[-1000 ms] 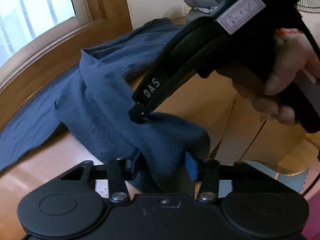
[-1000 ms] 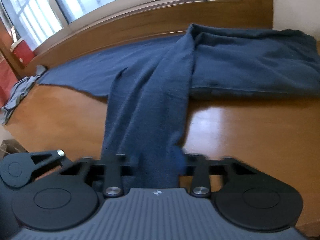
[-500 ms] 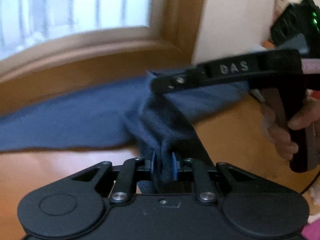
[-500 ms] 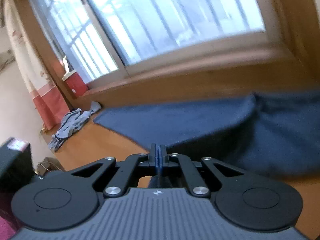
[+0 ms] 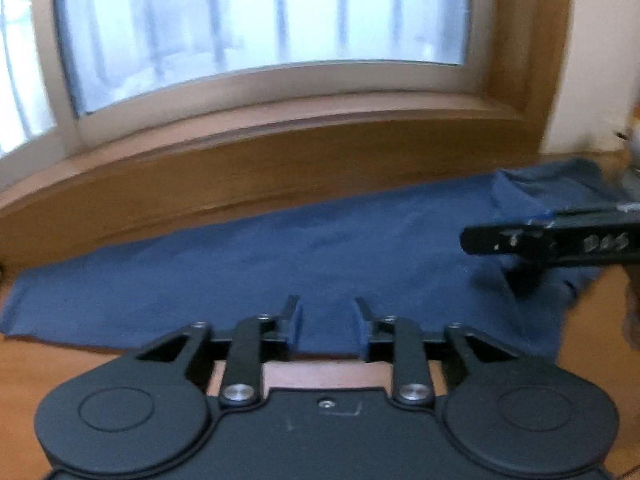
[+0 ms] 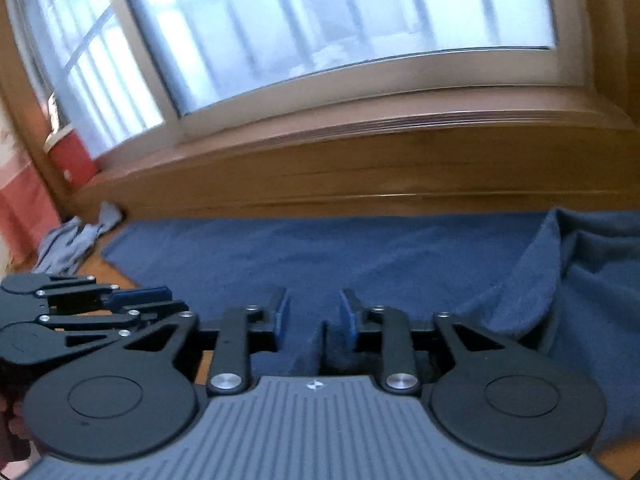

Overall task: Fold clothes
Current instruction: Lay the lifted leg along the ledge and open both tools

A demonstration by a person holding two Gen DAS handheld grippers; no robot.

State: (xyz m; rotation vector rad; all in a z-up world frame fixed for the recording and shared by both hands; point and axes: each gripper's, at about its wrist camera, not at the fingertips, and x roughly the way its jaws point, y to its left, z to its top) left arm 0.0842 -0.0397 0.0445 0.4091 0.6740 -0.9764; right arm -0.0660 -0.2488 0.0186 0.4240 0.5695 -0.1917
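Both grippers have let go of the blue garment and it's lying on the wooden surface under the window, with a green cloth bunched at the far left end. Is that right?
Nearly: the bunched cloth at the far left is grey, not green, as the right wrist view shows. The rest holds: the left gripper and right gripper have just been opening, pads clear of the fabric, and the blue garment lies on the wooden surface under the window.

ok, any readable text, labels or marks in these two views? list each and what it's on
"DAS", blurred but just legible: on the finger of the right gripper, at the right edge of the left wrist view.
Small white logo on the right gripper's grey ribbed body, right wrist view: a symbol, no letters.
Nothing else readable.
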